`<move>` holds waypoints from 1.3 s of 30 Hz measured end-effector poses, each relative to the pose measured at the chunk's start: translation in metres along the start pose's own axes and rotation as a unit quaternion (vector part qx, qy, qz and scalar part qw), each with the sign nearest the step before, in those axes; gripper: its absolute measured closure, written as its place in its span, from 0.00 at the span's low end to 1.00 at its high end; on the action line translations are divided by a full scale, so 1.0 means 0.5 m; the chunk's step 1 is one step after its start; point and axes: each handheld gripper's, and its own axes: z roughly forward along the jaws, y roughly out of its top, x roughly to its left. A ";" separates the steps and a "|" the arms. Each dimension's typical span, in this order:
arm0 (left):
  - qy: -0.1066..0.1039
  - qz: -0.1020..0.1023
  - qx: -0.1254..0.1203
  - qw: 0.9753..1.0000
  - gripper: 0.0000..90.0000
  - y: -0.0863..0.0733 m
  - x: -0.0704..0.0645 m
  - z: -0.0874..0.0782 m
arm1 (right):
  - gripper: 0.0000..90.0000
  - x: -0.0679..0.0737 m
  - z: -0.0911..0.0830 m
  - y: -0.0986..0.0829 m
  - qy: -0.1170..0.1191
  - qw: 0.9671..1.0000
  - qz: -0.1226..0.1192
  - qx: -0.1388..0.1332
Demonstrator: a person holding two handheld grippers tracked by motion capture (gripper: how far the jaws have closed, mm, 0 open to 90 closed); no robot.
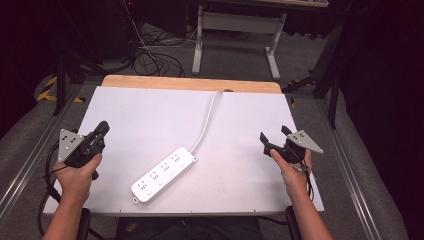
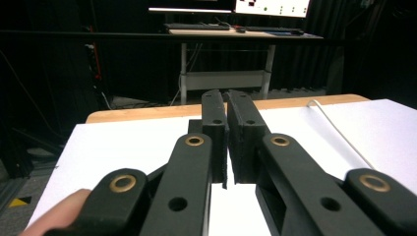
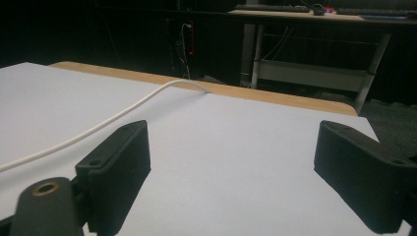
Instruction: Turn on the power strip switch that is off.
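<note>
A white power strip (image 1: 164, 174) lies diagonally on the white table sheet (image 1: 150, 115), near the front middle. Its white cable (image 1: 208, 117) runs up to the table's far edge and shows in the right gripper view as a thin cable (image 3: 98, 125). My left gripper (image 1: 103, 127) hovers at the left side of the table, shut with nothing between its jaws; in its own view the left gripper (image 2: 227, 103) has its pads pressed together. My right gripper (image 1: 273, 133) is at the right side, open and empty; the right gripper (image 3: 231, 167) shows its jaws wide apart over bare sheet.
The wooden table edge (image 1: 190, 82) shows at the back. Beyond it stand a white desk frame (image 1: 235, 30) and loose floor cables (image 1: 150, 55). Metal rails (image 1: 350, 165) run along both table sides. A desk with a monitor (image 2: 273, 7) stands far off.
</note>
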 end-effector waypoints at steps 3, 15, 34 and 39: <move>-0.004 0.004 0.001 1.000 0.97 0.001 -0.001 0.000 | 0.16 0.000 0.000 0.000 0.000 1.000 0.000 -0.001; -0.043 0.024 0.011 0.999 1.00 0.002 -0.014 0.003 | 0.16 0.000 0.000 0.000 0.002 1.000 0.001 0.000; -0.084 0.037 0.020 0.996 1.00 0.002 -0.028 0.014 | 0.16 -0.002 -0.005 -0.002 0.002 1.000 0.004 0.003; -0.094 0.044 0.023 0.994 1.00 0.001 -0.034 0.016 | 0.16 -0.002 -0.005 -0.003 0.002 1.000 0.005 0.004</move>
